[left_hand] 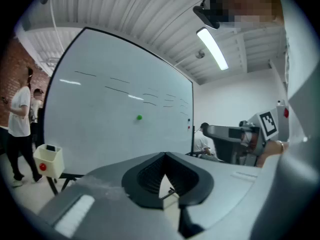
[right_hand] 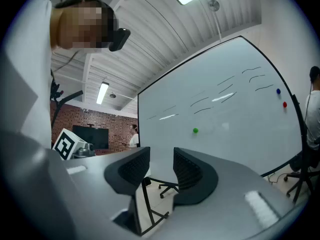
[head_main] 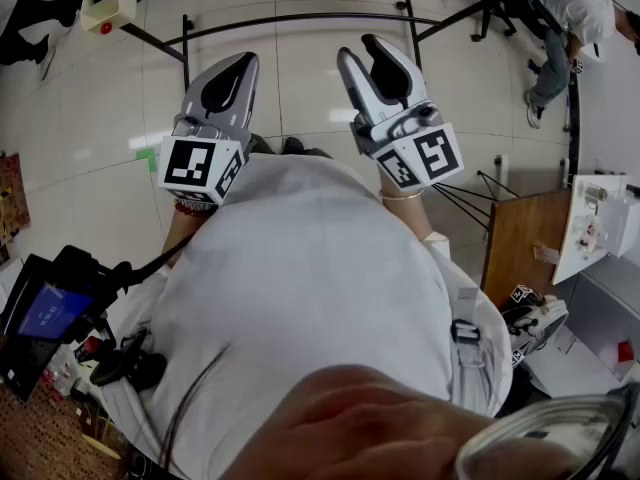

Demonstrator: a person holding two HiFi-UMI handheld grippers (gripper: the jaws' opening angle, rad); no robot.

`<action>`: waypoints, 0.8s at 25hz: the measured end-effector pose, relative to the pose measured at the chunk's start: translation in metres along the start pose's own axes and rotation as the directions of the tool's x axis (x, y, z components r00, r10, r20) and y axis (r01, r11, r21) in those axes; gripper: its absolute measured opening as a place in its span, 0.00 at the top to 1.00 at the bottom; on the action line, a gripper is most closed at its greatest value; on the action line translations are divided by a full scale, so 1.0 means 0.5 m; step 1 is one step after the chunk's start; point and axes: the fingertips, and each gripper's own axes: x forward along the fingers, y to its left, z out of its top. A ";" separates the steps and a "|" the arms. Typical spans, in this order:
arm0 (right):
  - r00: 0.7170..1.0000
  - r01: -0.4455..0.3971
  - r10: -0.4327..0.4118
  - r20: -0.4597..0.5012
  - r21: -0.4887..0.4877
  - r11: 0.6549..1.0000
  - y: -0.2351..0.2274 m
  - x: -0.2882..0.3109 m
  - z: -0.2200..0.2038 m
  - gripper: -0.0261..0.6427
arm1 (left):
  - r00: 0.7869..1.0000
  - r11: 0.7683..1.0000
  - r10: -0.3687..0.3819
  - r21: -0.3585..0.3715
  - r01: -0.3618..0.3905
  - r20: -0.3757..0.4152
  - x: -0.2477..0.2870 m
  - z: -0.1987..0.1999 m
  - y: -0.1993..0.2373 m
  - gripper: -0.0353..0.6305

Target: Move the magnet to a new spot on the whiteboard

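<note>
A small green magnet (left_hand: 139,117) sticks to the middle of the upright whiteboard (left_hand: 100,139), some way ahead of both grippers. The right gripper view shows the same green magnet (right_hand: 195,130) on the whiteboard (right_hand: 240,134), below faint pen strokes. My left gripper (left_hand: 164,154) is shut, tips touching, with nothing between them. My right gripper (right_hand: 161,160) is open by a narrow gap and empty. In the head view both are held up before my chest, the left gripper (head_main: 243,63) beside the right gripper (head_main: 357,48). Neither touches the board.
A blue magnet (right_hand: 278,91) and a red magnet (right_hand: 284,104) sit near the board's right edge. A cream box with a red button (left_hand: 48,159) hangs at its lower left. People (left_hand: 20,116) stand left of it, a person (left_hand: 202,140) sits right. A wooden panel (head_main: 525,238) stands at my right.
</note>
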 end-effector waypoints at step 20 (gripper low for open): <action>0.981 0.190 -0.192 0.041 0.044 0.981 -0.200 0.170 0.009 0.75 | 0.998 0.998 -0.049 -0.030 0.047 -0.048 0.185 0.024 0.207 0.94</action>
